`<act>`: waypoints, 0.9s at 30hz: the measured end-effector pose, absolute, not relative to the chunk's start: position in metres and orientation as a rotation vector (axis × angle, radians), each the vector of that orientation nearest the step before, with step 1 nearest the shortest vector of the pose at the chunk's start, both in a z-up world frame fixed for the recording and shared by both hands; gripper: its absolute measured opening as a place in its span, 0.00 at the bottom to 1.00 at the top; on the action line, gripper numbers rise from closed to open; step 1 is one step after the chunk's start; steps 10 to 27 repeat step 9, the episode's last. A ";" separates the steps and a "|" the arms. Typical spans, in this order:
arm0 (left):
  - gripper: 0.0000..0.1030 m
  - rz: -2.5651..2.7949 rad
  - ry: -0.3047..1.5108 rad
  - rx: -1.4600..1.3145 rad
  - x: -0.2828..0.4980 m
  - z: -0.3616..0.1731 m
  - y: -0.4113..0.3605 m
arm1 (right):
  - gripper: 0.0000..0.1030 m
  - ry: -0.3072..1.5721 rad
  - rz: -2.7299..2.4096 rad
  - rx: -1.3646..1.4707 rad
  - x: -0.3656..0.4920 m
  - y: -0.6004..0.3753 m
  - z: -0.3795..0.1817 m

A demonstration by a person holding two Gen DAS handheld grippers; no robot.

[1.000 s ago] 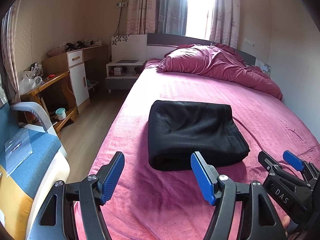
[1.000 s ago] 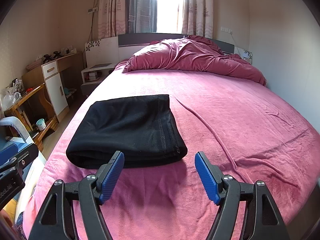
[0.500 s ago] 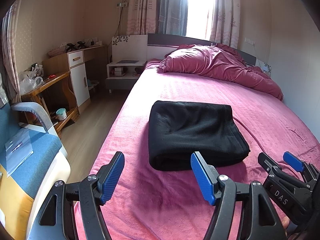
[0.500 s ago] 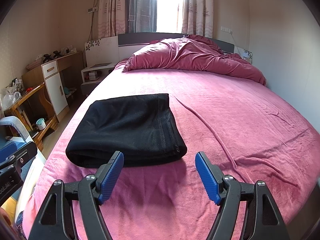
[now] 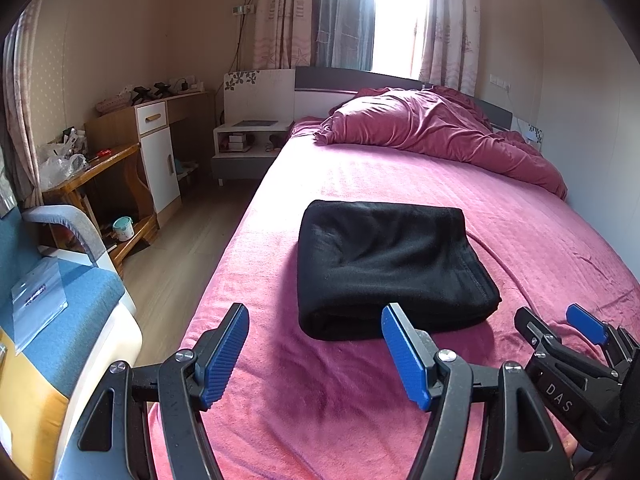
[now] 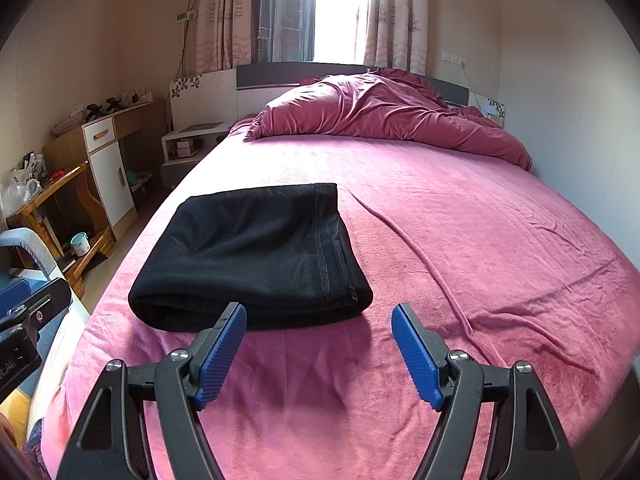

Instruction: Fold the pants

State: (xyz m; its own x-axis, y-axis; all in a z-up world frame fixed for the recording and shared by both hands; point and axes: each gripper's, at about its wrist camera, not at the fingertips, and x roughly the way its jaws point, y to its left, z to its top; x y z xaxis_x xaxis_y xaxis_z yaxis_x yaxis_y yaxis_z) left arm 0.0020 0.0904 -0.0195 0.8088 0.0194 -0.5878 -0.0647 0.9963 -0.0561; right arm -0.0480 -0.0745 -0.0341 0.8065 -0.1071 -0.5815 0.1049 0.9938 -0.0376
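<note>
On the pink bed (image 6: 460, 216) folded black pants (image 6: 256, 252) lie beyond both gaping tongs

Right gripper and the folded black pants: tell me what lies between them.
Only bare pink bedsheet separates the open right gripper from the pants, seen in the right wrist view.

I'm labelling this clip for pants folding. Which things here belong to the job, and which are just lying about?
Part of the job:
- folded black fabric pants
- pink-covered bed
- left gripper, open
- right gripper, open

Just lying about:
- crumpled maroon duvet
- small teal cup
- white bedside cabinet
- clear plastic sleeve
</note>
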 end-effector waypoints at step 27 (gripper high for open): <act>0.68 0.044 0.621 -0.092 0.003 -0.022 0.094 | 0.74 0.645 -0.111 0.000 -0.045 -0.079 -0.042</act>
